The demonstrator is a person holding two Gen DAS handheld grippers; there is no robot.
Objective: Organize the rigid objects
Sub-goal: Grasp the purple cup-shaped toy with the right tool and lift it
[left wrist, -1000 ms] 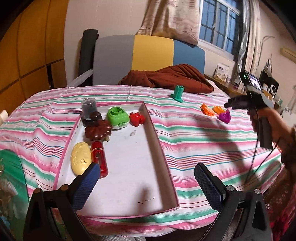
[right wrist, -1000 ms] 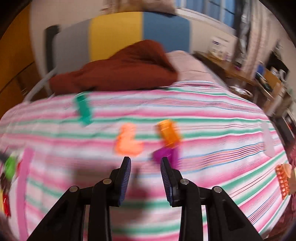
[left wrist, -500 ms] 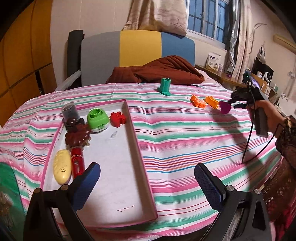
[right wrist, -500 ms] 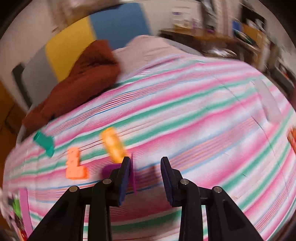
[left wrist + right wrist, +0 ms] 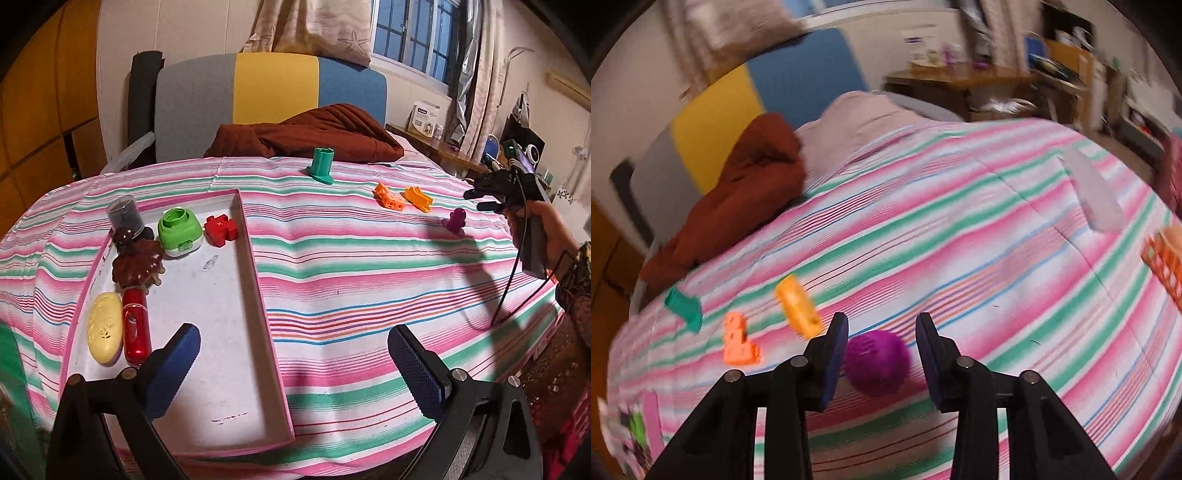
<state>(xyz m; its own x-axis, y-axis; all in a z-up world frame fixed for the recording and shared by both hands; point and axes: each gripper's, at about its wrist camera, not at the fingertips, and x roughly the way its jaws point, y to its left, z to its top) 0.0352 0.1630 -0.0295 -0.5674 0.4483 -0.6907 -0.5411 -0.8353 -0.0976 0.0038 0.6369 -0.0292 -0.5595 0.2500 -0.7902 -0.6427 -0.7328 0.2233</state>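
The right hand-held gripper points down at the striped bedspread, and its jaws have just been opening; they now stand at a modest gap with a purple toy on the cloth between them. The left finger looks to be at the toy's edge, though blur keeps contact unclear, and the right finger is clear of it, so nothing is gripped. Just to the left lie a yellow-orange block, an orange piece and, farther off, a teal peg.

The left hand-held gripper hangs wide apart and empty over the near end of a pink-rimmed tray. In the tray's far half sit a green dome-shaped toy, a red puzzle piece, a dark capped jar, a brown leaf-shaped piece, a pale yellow oval and a red cylinder. A brown blanket is heaped at the head of the bed.
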